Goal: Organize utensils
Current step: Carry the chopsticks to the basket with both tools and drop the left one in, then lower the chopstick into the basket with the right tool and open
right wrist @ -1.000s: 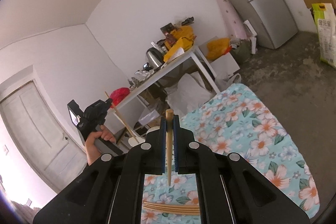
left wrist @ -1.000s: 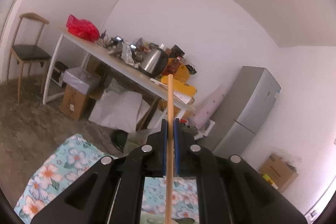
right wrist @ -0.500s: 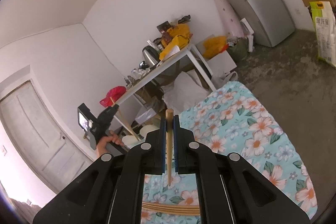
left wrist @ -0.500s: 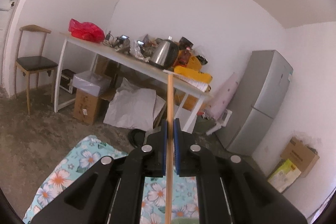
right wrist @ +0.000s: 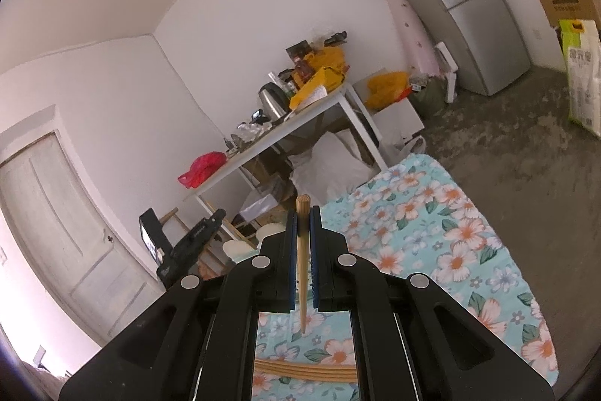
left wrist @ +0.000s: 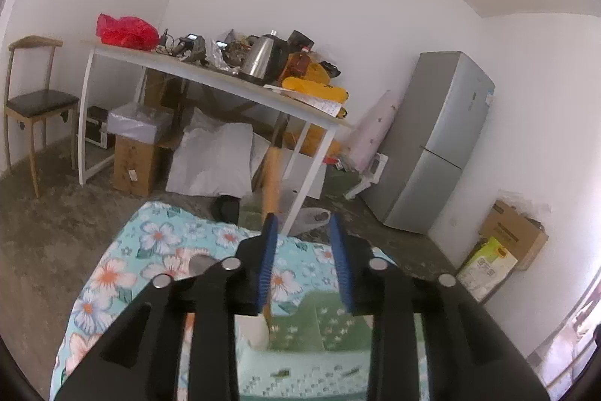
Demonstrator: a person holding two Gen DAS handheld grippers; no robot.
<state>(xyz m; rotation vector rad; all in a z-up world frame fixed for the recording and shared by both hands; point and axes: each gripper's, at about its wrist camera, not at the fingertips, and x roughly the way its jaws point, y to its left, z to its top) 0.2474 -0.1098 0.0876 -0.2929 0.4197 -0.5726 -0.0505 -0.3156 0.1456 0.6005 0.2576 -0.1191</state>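
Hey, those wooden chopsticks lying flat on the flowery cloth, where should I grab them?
The chopsticks lie side by side, flat across the cloth. Probably best from above, at mid-length, jaws straddling their narrow width; their ends are hidden by the right gripper.

Bright even daylight, soft shadows, strong fisheye warp, dark vignette corners, slight blur

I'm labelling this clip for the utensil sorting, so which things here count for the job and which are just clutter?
Part of the job:
- chopstick leaning beside the opening left gripper
- green basket below it
- chopstick clamped in the right gripper
- loose chopsticks on the floral cloth

Lying about:
- white table, kettle, red bag
- fridge
- chair
- cardboard box
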